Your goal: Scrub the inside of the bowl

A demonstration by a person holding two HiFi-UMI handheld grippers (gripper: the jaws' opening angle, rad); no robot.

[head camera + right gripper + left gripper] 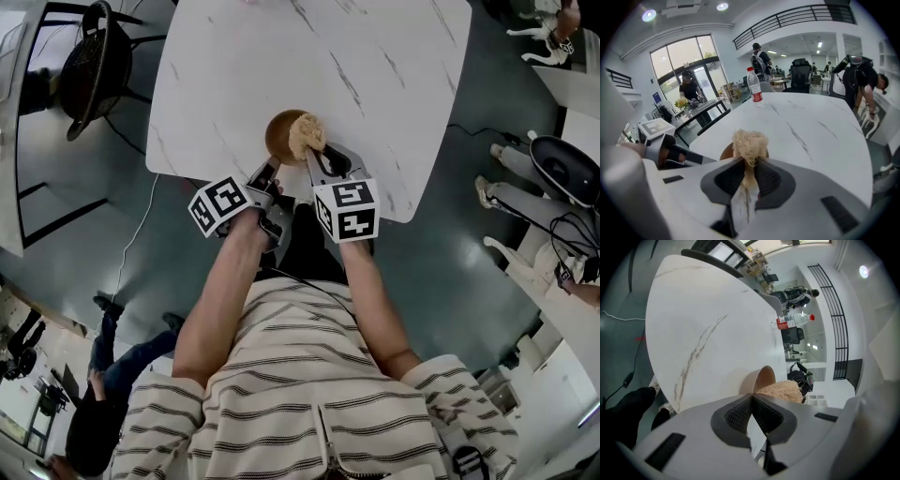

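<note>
I have the right claw [749,161] clamped on the scrubber [749,143], the bowl [278,139] directly ahead beneath it, and the left claw [751,397] pinching its near rim.

We look across a white marble-veined table [394,75] on a smooth grey-green floor [84,244], with a black mesh chair [94,56] beside it. Beyond, tall glass doors [689,58] let in daylight. Round ceiling lights [723,6] glow, and a black-railed balcony [797,15] runs above white walls [724,35].
</note>
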